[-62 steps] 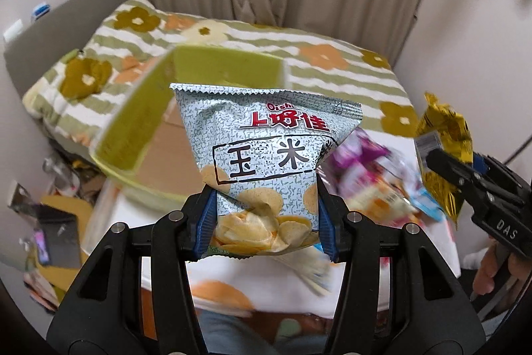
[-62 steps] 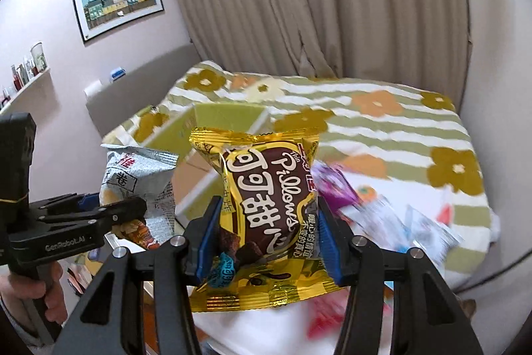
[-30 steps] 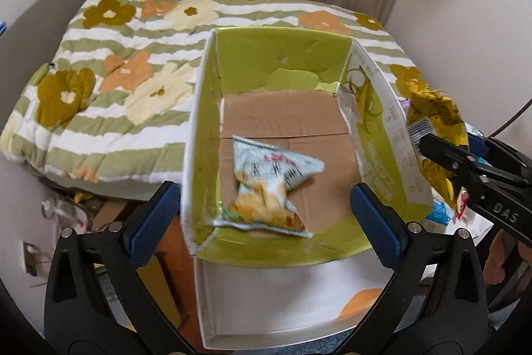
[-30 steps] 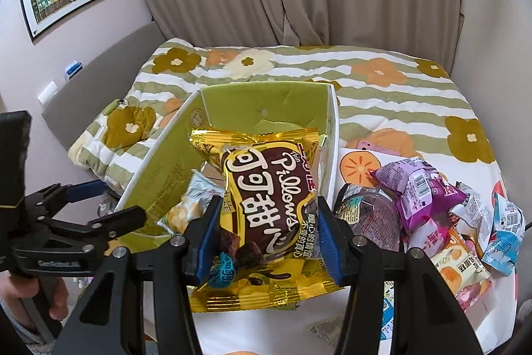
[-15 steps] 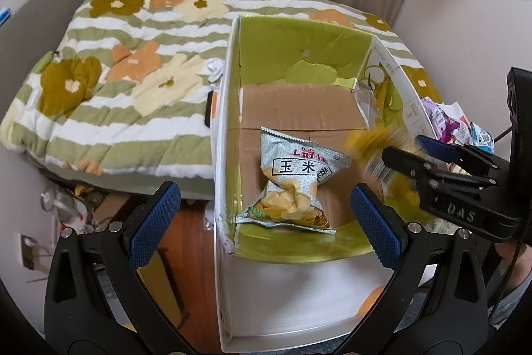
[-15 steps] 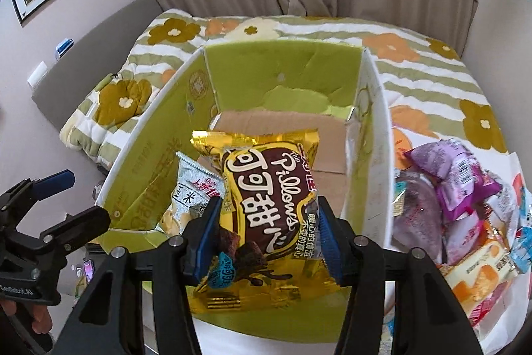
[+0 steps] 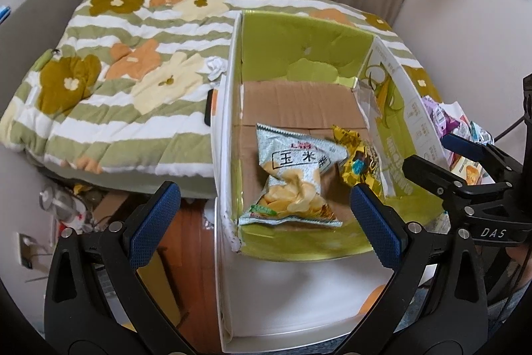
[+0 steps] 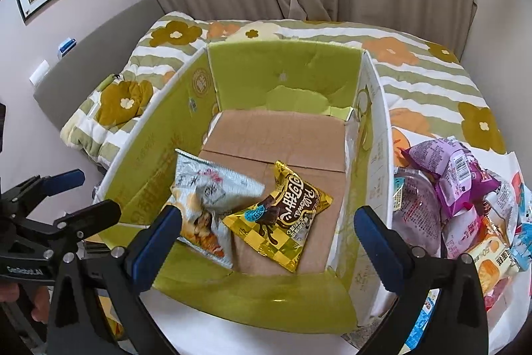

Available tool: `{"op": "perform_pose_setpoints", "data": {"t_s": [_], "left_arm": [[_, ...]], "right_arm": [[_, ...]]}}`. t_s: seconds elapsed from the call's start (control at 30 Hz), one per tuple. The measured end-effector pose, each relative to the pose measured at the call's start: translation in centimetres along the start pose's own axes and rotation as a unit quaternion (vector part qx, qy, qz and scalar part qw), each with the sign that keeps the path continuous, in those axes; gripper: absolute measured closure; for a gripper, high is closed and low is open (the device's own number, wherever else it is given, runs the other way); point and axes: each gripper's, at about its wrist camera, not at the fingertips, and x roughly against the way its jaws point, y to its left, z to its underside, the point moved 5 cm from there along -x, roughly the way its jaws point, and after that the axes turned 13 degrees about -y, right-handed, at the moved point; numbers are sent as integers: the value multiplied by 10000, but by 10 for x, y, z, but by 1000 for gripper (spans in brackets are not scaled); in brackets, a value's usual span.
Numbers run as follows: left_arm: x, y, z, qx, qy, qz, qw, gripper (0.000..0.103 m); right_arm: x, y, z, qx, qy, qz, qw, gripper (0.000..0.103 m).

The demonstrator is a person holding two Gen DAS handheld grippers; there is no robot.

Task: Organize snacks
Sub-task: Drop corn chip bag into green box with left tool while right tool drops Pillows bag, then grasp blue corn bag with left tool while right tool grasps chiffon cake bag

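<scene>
A green cardboard box (image 7: 299, 49) (image 8: 286, 72) stands open on the bed. Inside lie a silver corn-chip bag (image 7: 292, 175) (image 8: 206, 202) and a gold Pillows bag (image 7: 359, 158) (image 8: 286, 215), the gold one partly on the silver one. My left gripper (image 7: 262, 215) is open and empty above the box's near left corner; it also shows in the right wrist view (image 8: 66, 192). My right gripper (image 8: 266, 242) is open and empty above the box's near edge; it also shows in the left wrist view (image 7: 449, 155).
A pile of several loose snack packets (image 8: 465, 198) (image 7: 455, 128) lies on a white sheet right of the box. A floral striped quilt (image 7: 116, 72) covers the bed. A dark phone (image 7: 210, 107) lies by the box's left wall. Floor clutter (image 7: 66, 205) lies lower left.
My right gripper opened and let go of the gold Pillows bag, which dropped into the box beside the silver bag. My left gripper stayed open and shifted slightly left.
</scene>
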Motion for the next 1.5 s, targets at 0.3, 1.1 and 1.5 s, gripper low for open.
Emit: {"op": "perform_pose_setpoints", "data": {"t_s": [0.3, 1.1, 1.5], "left_arm": [[28, -36, -18, -45, -426, -6, 9991, 2], [54, -280, 40, -364, -615, 470, 9963, 2], [-12, -303, 112, -691, -76, 152, 9975, 2]], "right_arm": [[40, -17, -13, 21, -397, -63, 9992, 0], [191, -207, 20, 297, -1064, 555, 9923, 0], [146, -259, 66, 429, -573, -84, 9974, 0]]}}
